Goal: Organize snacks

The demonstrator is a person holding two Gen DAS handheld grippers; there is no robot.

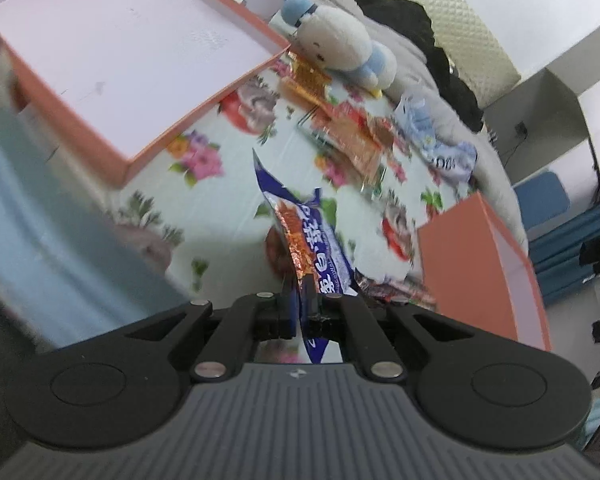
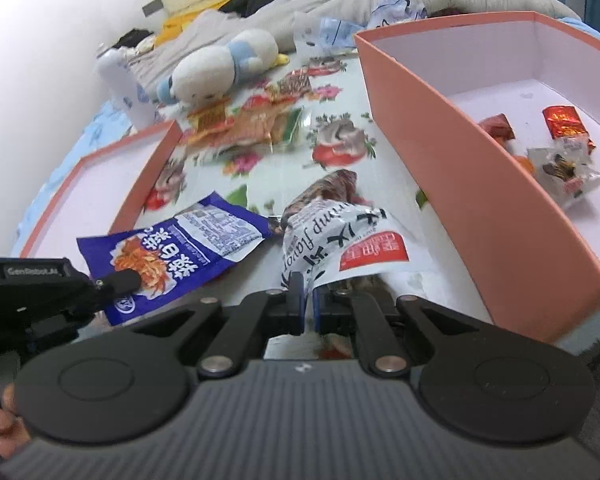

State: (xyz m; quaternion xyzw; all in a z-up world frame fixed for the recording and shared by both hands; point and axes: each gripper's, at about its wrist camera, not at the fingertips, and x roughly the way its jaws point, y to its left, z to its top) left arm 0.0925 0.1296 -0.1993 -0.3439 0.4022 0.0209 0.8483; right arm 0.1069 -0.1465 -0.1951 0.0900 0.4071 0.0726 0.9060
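Blue packet point(image 1: 308, 240) pinched between pressed-together jaws of left gripper point(image 1: 300, 312), lifted over floral sheet point(image 1: 228, 200) beside shallow tray point(image 1: 100, 60). White packet point(image 2: 340, 244) clamped likewise in right gripper point(image 2: 306, 304) (edge only), near deep box point(image 2: 440, 152) holding a few snacks point(image 2: 560, 144).

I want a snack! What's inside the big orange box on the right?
Inside the orange box are a few small snacks: red packets and a clear packet. Its near wall hides the closest floor.
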